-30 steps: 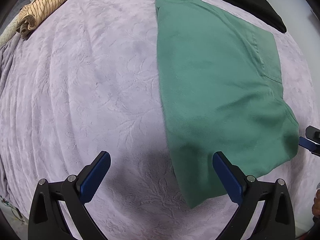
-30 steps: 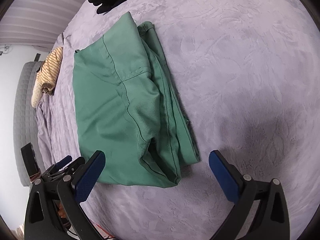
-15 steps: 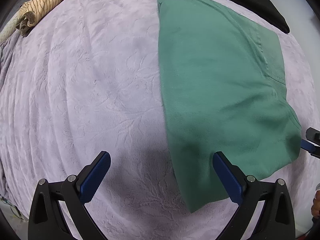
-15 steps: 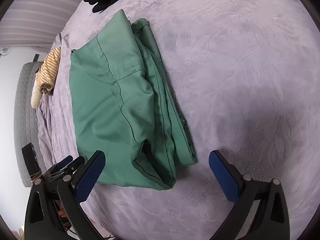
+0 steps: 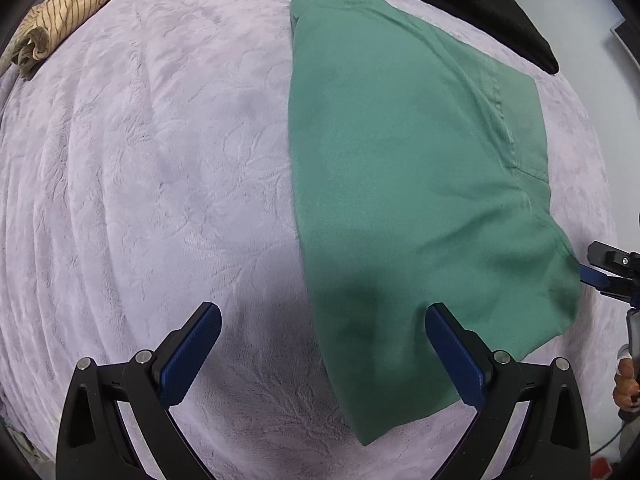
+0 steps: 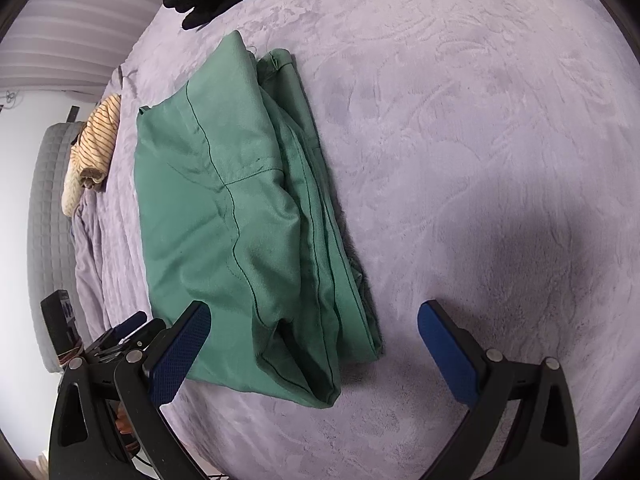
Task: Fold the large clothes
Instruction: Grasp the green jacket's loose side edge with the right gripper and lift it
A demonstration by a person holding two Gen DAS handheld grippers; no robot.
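Folded green garment point(image 5: 420, 184) lies flat on the lilac blanket point(image 5: 160, 160). Left gripper point(image 5: 322, 350) gapes wide, empty, its right finger over the garment's near edge. Right gripper point(image 6: 314, 346) is equally wide, empty, straddling the garment's near right corner.

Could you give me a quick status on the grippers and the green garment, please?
Left gripper open, empty. Right gripper open, empty. Green garment lies folded on the blanket. Nothing in the way.

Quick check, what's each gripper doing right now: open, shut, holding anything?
Left gripper: open, holding nothing, above the near edge of the folded green garment.
Right gripper: open, holding nothing, over the garment's near corner.
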